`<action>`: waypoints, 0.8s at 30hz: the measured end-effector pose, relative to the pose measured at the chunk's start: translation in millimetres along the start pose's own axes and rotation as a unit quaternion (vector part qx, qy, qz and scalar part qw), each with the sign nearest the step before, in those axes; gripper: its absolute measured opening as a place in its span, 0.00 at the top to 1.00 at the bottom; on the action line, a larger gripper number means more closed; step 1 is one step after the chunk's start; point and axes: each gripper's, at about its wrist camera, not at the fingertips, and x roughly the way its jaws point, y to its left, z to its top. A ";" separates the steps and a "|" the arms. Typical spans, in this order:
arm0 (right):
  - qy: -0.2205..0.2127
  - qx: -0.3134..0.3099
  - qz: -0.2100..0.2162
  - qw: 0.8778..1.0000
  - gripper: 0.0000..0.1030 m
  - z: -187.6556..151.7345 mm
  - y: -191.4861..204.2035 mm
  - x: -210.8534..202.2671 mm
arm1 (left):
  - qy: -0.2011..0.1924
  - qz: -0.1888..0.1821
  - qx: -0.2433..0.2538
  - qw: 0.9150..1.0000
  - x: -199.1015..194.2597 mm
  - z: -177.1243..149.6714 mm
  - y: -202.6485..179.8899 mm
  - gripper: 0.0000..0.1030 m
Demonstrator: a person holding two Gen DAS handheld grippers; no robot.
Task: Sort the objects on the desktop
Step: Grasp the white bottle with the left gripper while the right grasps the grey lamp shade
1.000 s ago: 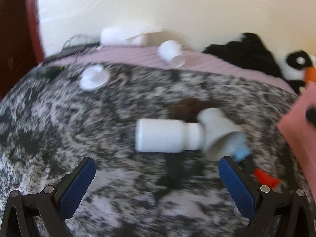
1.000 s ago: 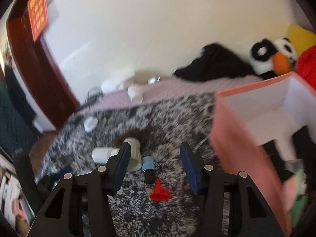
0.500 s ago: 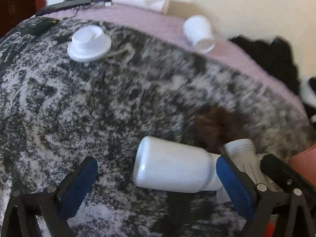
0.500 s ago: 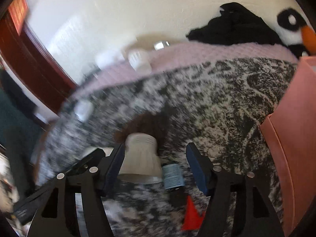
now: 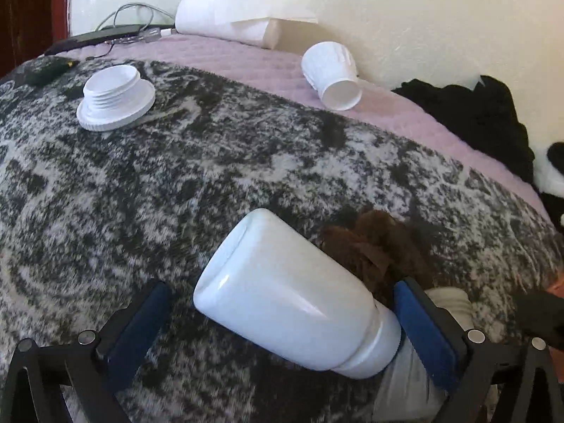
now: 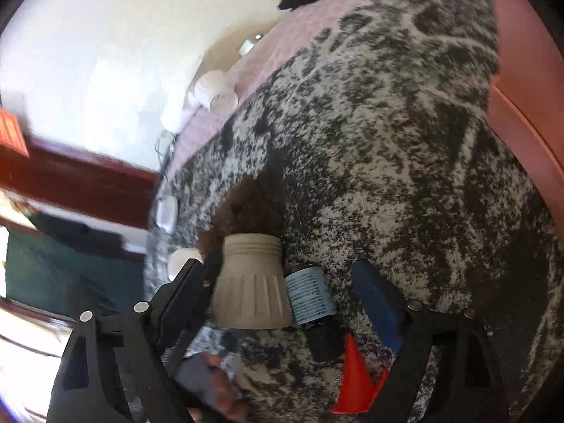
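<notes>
A white plastic bottle [image 5: 292, 303] lies on its side on the black-and-white speckled blanket [image 5: 176, 194], its cap end towards the right. My left gripper [image 5: 282, 328] is open and straddles it; the right pad [image 5: 423, 331] is close to the cap. My right gripper [image 6: 282, 303] is also open, low over a beige ribbed cup [image 6: 250, 285] and a small blue-labelled bottle [image 6: 310, 296] that lie side by side between its fingers. A red cone [image 6: 356, 377] lies just under the right finger. A brown fluffy clump [image 5: 377, 257] sits behind the bottle and cup.
A white screw lid [image 5: 116, 102] rests at the far left, and a tipped white paper cup [image 5: 333, 74] and a tissue roll [image 5: 218, 17] lie on the mauve sheet by the wall. Black cloth [image 5: 476, 116] is piled at the right. A pink box [image 6: 525, 105] borders the right side.
Both grippers came forward and down. The white bottle now sits between the left fingers. The right gripper tilted and closed in on the beige cup and small bottle.
</notes>
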 end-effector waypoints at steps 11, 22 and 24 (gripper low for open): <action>-0.001 -0.003 0.013 1.000 0.13 -3.2 16.9 4.3 | 0.030 0.022 0.032 0.999 -45.3 -13.4 35.5 0.17; -0.015 -0.250 -0.146 0.957 0.20 -49.4 86.7 64.9 | -0.009 0.067 0.011 0.998 -133.9 -60.2 71.5 0.33; -0.021 -0.298 -0.156 0.941 0.39 -62.6 100.9 72.3 | -0.001 0.062 0.014 0.998 -130.1 -66.8 72.6 0.33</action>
